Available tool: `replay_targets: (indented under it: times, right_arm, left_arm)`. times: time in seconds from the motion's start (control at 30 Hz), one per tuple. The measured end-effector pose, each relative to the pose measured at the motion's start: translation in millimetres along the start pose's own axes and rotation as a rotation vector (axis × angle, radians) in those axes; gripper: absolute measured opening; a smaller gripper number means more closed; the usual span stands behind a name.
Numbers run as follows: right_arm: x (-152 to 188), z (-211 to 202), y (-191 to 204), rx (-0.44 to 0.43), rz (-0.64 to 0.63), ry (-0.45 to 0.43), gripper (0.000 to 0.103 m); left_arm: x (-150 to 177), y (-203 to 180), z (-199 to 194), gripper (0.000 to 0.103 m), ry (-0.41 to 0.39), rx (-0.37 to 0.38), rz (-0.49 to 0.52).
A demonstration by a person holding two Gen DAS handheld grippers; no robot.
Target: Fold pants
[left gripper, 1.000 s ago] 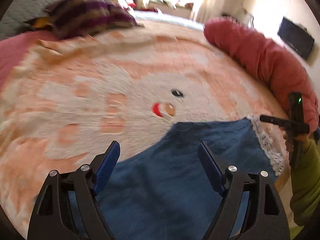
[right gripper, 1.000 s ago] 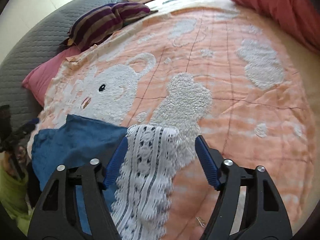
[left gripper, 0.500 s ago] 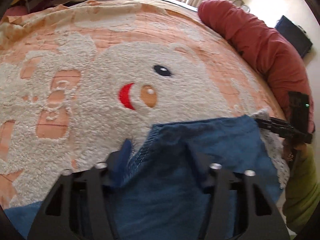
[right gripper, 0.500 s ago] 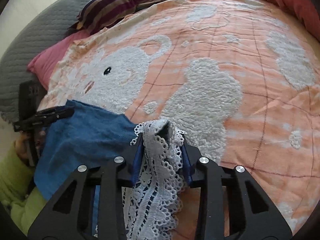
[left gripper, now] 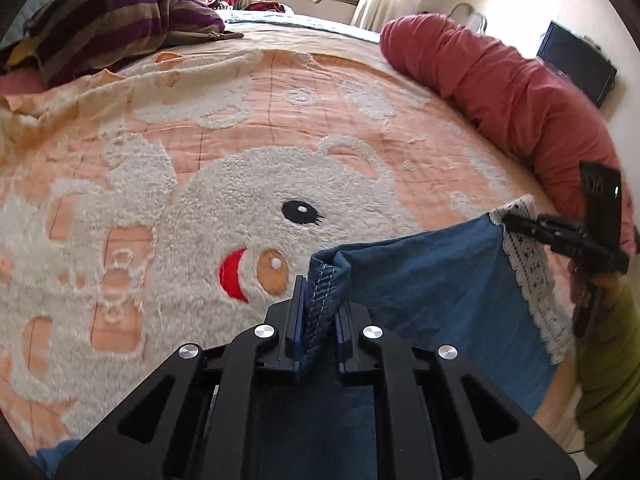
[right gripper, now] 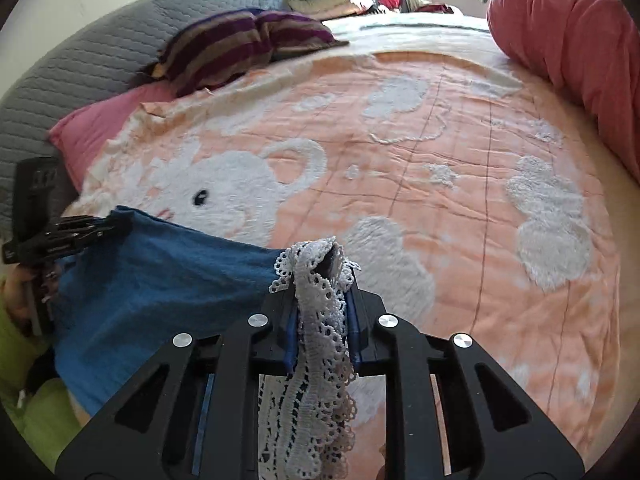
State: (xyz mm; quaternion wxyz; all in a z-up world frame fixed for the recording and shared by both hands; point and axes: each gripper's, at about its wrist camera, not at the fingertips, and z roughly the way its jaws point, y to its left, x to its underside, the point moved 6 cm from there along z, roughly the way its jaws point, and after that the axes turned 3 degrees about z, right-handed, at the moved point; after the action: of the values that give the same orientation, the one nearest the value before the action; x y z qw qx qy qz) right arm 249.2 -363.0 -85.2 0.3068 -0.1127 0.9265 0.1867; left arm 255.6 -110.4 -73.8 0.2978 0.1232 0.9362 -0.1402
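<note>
Left gripper (left gripper: 318, 300) is closing on the stitched corner of the blue pants (left gripper: 432, 276), lifting it off the bedspread (left gripper: 240, 128). Right gripper (right gripper: 322, 280) is closing on the white lace trim (right gripper: 316, 320); only its own view is showing that pinch close up.

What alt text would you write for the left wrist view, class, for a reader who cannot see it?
The left gripper, jaws closing, pinches the stitched edge of blue pants above a peach bedspread with a white fluffy bear. At right, the right gripper grips the pants' white lace trim.
</note>
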Motion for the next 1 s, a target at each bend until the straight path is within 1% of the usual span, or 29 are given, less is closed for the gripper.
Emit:
replay_targets:
  times: [0.07,0.1,0.17,0.23,0.27,0.33,0.37,0.43,0.47,0.5,0.57,0.6,0.63,0.73,0.8,0.87,0.93,1.0]
  right_arm:
    - [5.9,20.3,-6.2,0.012,0.013,0.060,0.014]
    - [8.5,24.5,-6.6,0.019,0.012,0.069,0.015]
    - [10.6,27.9,-9.2,0.025,0.016,0.066,0.018]
    - [10.4,24.7,-12.6,0.043,0.031,0.053,0.025]
    - [9.9,21.6,-13.5,0.049,0.035,0.044,0.029]
    - [8.5,9.5,-16.6,0.057,0.060,0.013,0.036]
    - [8.9,1.9,-17.7,0.053,0.072,-0.001,0.036]
    - [12.4,-20.7,-18.3,0.046,0.091,-0.042,0.038]
    - [14.8,-27.3,-17.6,0.038,0.096,-0.051,0.042]
    - [19.9,-36.6,-16.3,0.025,0.103,-0.060,0.044]
    - [35.0,-52.4,-13.6,0.010,0.120,-0.058,0.045]
    - [45.7,-61.8,-12.8,0.002,0.130,-0.057,0.045]
    - [52.5,-68.4,-12.5,-0.003,0.143,-0.059,0.045]
    - [77.2,-86.7,-8.1,-0.037,0.188,-0.053,0.045]
    - [89.5,-92.8,-3.5,-0.047,0.197,-0.041,0.045]
    - [102.2,-95.3,1.3,-0.049,0.203,-0.022,0.045]
    - [113.0,-92.7,4.9,-0.046,0.205,0.003,0.045]
    - [119.7,-88.5,5.6,-0.035,0.208,0.024,0.045]
  left_arm:
    - [6.0,4.5,14.3,0.011,0.029,-0.019,-0.010]
    - [9.2,5.6,20.8,0.012,0.042,-0.025,-0.014]
    - [17.4,10.4,28.7,0.015,0.046,-0.033,-0.021]
    - [21.6,13.0,32.1,0.016,0.038,-0.016,-0.032]
    - [22.2,15.1,29.5,0.017,0.026,-0.005,-0.045]
    - [21.8,17.6,22.6,0.024,0.014,-0.014,-0.052]
    - [22.2,19.4,14.7,0.030,0.005,-0.030,-0.053]
    - [23.9,20.7,-1.1,0.031,-0.017,-0.035,-0.058]
    - [26.8,20.3,-14.3,0.032,-0.036,-0.033,-0.053]
    - [30.2,19.8,-26.8,0.036,-0.056,-0.043,-0.041]
    - [39.6,19.7,-49.8,0.042,-0.082,-0.070,-0.034]
    - [46.4,19.2,-61.6,0.044,-0.094,-0.067,-0.033]
    - [54.6,17.4,-73.6,0.045,-0.107,-0.065,-0.028]
    - [78.0,15.9,-94.0,0.045,-0.106,-0.103,0.003]
    - [97.8,22.0,-99.1,0.054,-0.068,-0.139,-0.014]
    - [115.6,24.8,-101.0,0.054,-0.048,-0.154,-0.014]
    - [131.6,28.9,-98.8,0.054,-0.015,-0.203,-0.004]
    - [142.8,35.3,-95.5,0.054,0.008,-0.212,-0.022]
